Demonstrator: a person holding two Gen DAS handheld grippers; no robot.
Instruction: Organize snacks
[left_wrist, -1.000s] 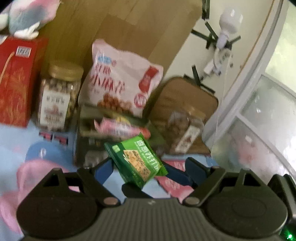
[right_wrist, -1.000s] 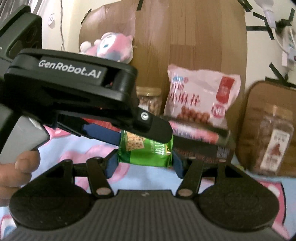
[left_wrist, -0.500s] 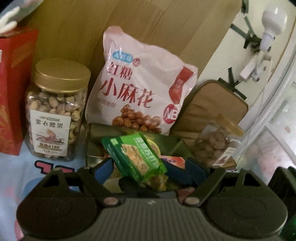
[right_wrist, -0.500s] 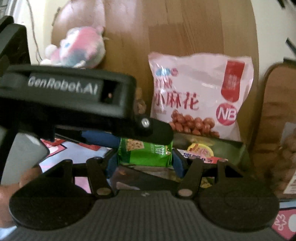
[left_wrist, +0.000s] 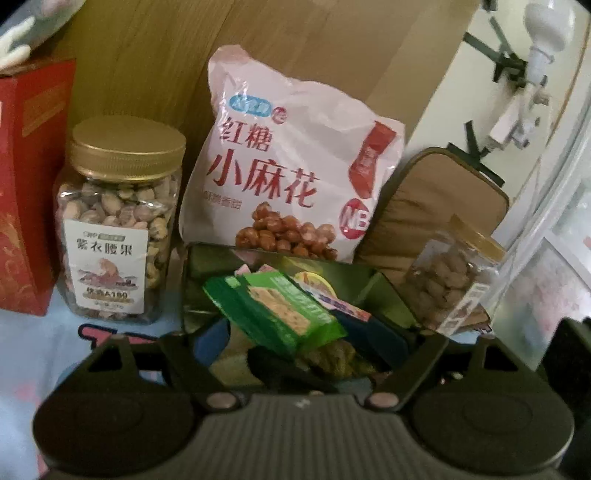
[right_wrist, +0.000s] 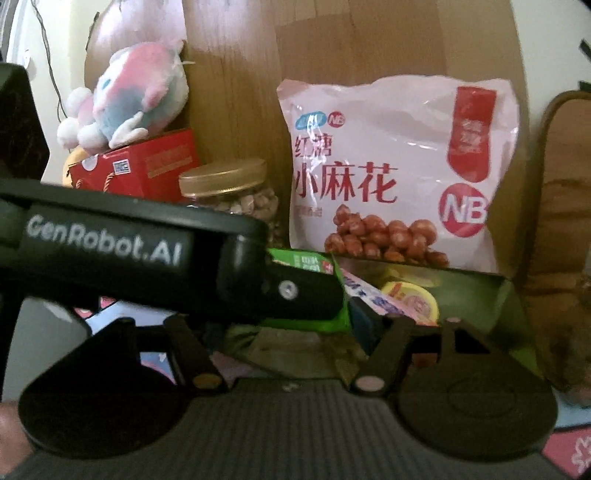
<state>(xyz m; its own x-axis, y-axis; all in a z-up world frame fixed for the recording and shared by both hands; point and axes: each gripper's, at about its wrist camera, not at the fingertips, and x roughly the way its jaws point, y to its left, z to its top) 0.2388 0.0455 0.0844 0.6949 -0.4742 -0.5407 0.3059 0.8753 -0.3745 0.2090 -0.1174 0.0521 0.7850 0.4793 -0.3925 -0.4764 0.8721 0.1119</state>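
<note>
Right gripper (right_wrist: 280, 325), jaws just widening, frees the green cracker packet (left_wrist: 273, 314) above the green tray (left_wrist: 391, 291). Left gripper (left_wrist: 299, 332) stands wide, packet between. Risk: the packet snags and tips out.

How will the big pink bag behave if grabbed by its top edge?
Pink bag looks like thin, crinkly film: likely floppy and slippery. Its contents seem settled low, so it would probably sag. It leans on the board and may slump if nudged.
</note>
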